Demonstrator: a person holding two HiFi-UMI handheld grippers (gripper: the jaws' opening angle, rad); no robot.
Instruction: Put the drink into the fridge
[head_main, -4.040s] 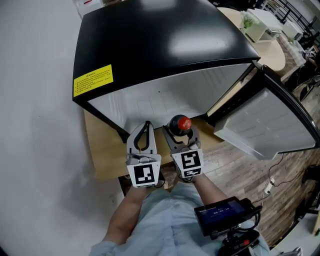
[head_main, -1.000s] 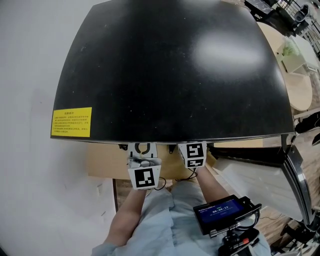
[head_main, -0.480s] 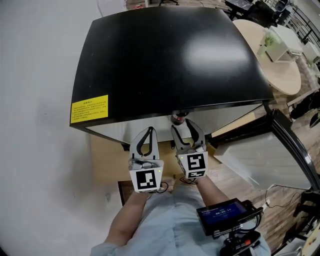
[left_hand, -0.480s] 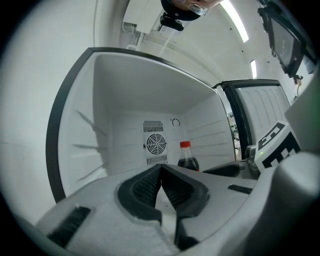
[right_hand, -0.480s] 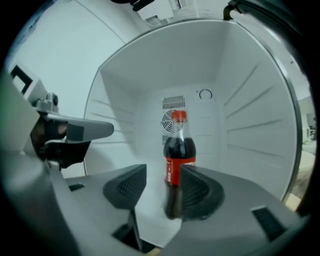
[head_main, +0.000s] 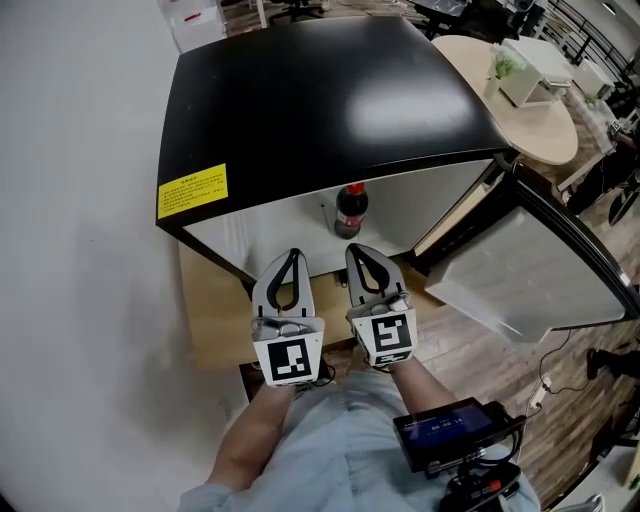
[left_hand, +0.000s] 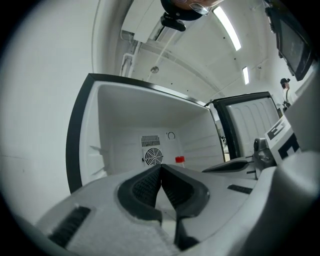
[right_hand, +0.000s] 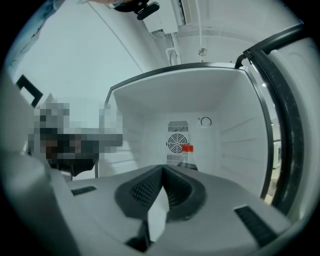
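Inside the white-lined, black-topped fridge (head_main: 330, 90) stands the red-capped dark drink bottle (head_main: 350, 208), probably heavy, smooth, best held mid-body, while left gripper (head_main: 293, 252) jaws rest together and right gripper (head_main: 353, 250) jaws have just closed, both empty.

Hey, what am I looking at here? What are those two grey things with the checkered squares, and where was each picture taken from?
No robot here: a person holds a claw in each hand. The top-down picture comes from a camera on the person's head; it shows the left claw and right claw side by side before a black-topped fridge with its door open. The squared cubes are part of the claws. The other two pictures come from cameras riding on each claw, looking along its jaws into the white inside. A dark bottle with a red cap stands in there. Both claws are shut and empty; the right one's jaws have just been closing, with nothing between them.
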